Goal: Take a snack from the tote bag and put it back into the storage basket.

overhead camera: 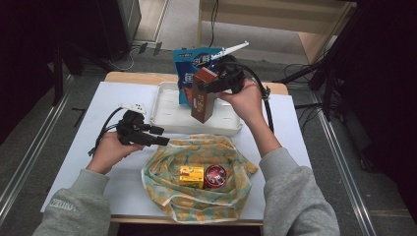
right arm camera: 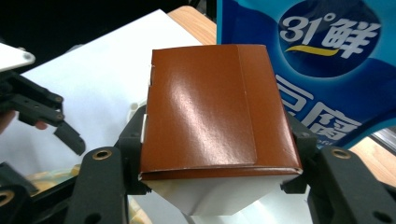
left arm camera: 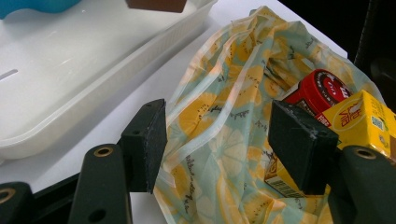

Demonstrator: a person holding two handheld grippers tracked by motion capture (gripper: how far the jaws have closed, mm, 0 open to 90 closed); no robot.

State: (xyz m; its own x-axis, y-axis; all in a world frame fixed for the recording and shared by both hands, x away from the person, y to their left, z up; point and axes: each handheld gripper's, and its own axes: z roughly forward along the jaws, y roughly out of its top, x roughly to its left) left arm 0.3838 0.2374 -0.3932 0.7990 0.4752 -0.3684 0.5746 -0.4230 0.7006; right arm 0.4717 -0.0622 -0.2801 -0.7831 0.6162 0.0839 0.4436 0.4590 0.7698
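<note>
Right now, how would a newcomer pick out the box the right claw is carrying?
Start at the white plastic tray at the far side of the table. Above it the right claw grips a tall brown cardboard box, tilted, in front of the blue printed pouch. It is the one brown item and is off the table, unlike the yellow carton and red-lidded tin on the patterned bag.

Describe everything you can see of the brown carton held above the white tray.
The tall brown cardboard carton has glossy brown faces, a folded seam flap and a white end. It hangs tilted above the white plastic tray, in front of a blue printed pouch. The right tongs clamp its two sides; nothing else touches it.
</note>
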